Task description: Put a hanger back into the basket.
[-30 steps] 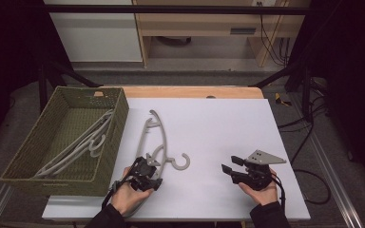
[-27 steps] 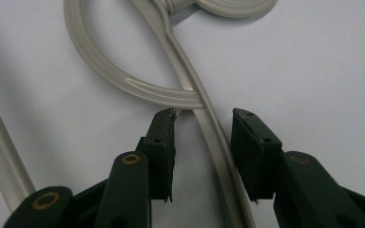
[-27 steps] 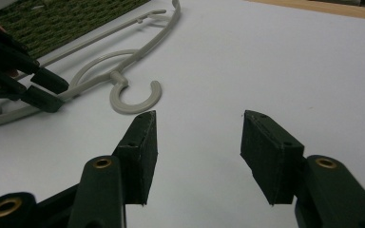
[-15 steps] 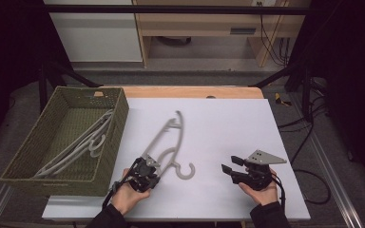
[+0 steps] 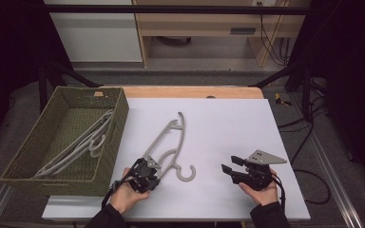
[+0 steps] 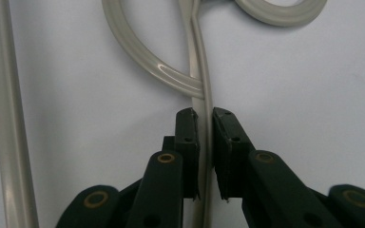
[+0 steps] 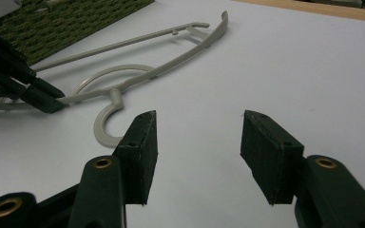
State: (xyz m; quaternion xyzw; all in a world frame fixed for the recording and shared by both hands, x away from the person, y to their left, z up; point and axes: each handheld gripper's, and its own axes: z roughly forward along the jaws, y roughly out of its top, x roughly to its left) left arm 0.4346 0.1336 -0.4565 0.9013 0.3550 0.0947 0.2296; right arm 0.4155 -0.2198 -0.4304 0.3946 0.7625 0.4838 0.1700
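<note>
My left gripper (image 6: 205,118) had just closed, pinching the thin grey plastic hanger (image 5: 168,142) on the white bench (image 5: 228,123). My right gripper (image 7: 197,142) stood half open, holding nothing.

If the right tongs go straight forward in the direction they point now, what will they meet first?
Probably the hook of the grey clothes hanger lying on the white table, slightly left of their line. The open right tongs hold nothing; depth is hard to judge.
</note>
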